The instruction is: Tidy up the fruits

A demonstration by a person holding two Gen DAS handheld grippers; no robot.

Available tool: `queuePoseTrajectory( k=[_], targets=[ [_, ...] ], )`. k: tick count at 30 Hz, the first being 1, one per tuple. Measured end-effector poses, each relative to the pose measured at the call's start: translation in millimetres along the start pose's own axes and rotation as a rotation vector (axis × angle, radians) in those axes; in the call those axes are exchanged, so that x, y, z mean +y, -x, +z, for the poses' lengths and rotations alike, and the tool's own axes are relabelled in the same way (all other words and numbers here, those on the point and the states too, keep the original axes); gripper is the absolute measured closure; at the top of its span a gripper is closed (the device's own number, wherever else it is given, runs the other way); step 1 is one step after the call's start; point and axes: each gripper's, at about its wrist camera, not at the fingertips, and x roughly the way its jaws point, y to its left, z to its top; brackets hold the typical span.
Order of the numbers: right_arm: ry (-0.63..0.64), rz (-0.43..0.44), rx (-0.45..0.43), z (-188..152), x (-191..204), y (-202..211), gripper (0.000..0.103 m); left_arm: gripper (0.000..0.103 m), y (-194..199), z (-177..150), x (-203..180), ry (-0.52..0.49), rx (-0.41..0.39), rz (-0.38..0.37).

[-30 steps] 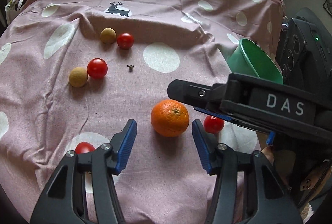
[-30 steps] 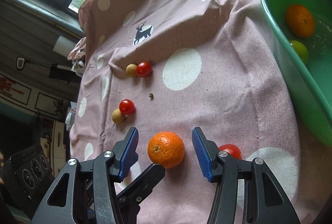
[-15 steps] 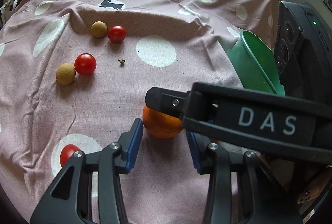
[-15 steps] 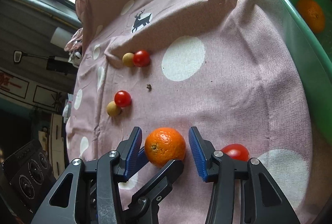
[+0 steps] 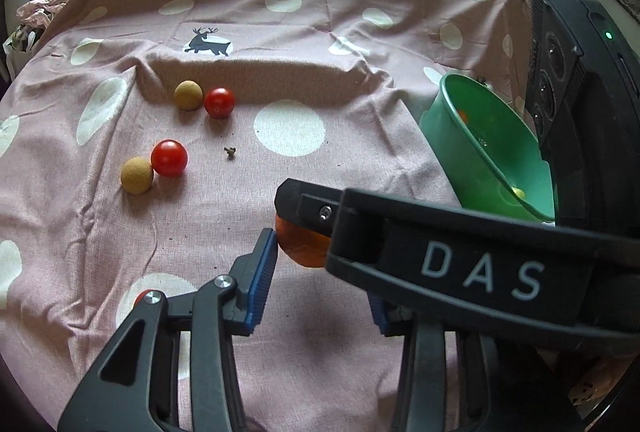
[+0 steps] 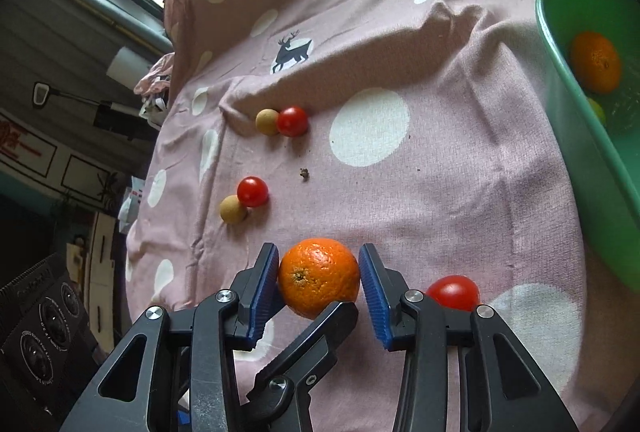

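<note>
An orange (image 6: 319, 276) lies on the pink spotted cloth. My right gripper (image 6: 319, 284) has both blue pads against its sides. In the left wrist view the orange (image 5: 304, 246) is mostly hidden behind the right gripper's black body. My left gripper (image 5: 320, 272) has its left pad at the orange; its right pad is hidden. A green bowl (image 6: 580, 160) at the right holds another orange (image 6: 595, 62) and a green fruit (image 6: 596, 110). The bowl also shows in the left wrist view (image 5: 472, 148).
Red tomatoes (image 6: 253, 191) (image 6: 293, 120) and tan balls (image 6: 233, 209) (image 6: 267, 121) lie in pairs farther up the cloth. Another tomato (image 6: 454, 292) sits by the right finger. A small dark stem (image 6: 304, 173) lies mid-cloth. A black speaker (image 5: 568, 80) stands behind the bowl.
Both grippers moved forward around the orange and narrowed. The right gripper's pads closed from a wide gap onto the orange's sides.
</note>
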Motion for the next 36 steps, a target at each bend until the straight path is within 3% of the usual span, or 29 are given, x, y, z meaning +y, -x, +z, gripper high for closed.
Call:
queuePoseTrajectory(
  k=[7, 15, 23, 36],
  targets=[
    [0.030, 0.016, -0.143, 3, 5, 48, 0.059, 0.062, 28, 12, -32, -0.090, -0.117, -0.012],
    [-0.031, 0.009, -0.287, 8, -24, 99, 0.059, 0.063, 31, 27, -88, -0.216, -0.170, -0.063],
    [-0.176, -0.030, -0.384, 6, -72, 133, 0.059, 0.063, 7, 36, -140, -0.338, -0.130, -0.149],
    [-0.344, -0.145, -0.425, -7, -128, 156, 0.059, 0.063, -33, 34, -188, -0.441, -0.031, -0.267]
  ],
)
